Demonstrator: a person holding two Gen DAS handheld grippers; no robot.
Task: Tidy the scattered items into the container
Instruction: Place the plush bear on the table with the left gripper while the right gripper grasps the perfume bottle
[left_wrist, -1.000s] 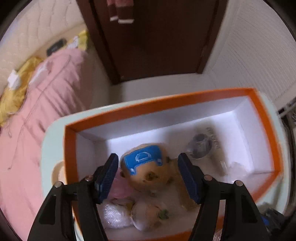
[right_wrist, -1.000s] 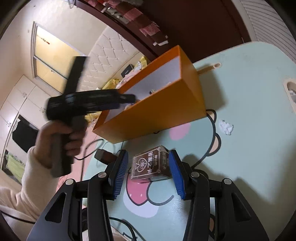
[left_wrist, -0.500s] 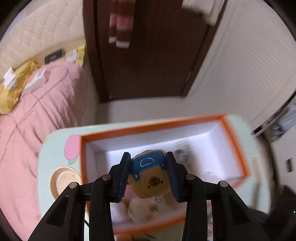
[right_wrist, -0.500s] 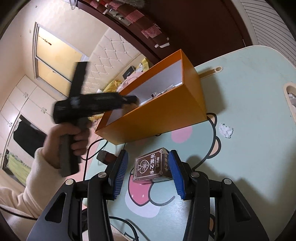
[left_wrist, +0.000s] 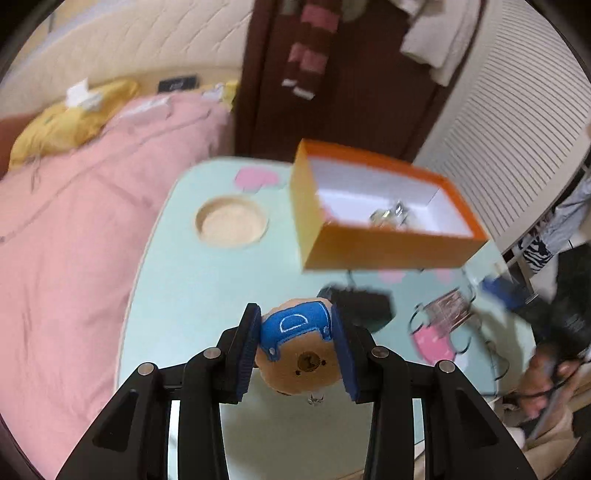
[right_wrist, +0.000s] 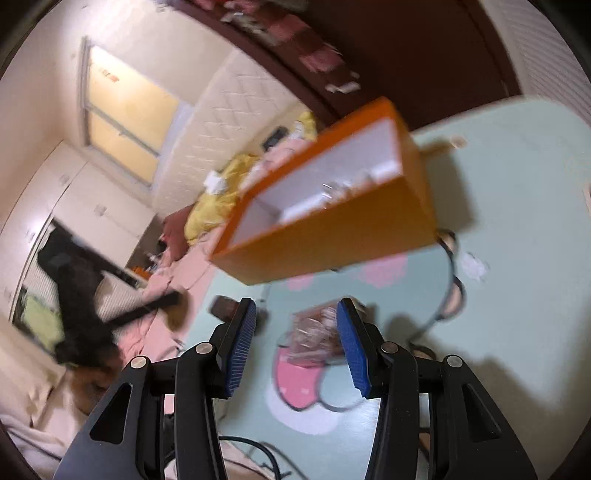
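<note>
Left fingers: clamped on the bear plush, which I hold above the table, near of the orange box.
Right fingers: apart, card pack between them, untouched.
Risk: I could snag the box's near wall.
Room: open table left.

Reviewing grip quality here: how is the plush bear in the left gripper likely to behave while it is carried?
The plush bear, clamped between the left gripper pads, looks soft, so it probably squashes rather than slips. Likely light for its size. Its rounded head might twist in the grip.
</note>
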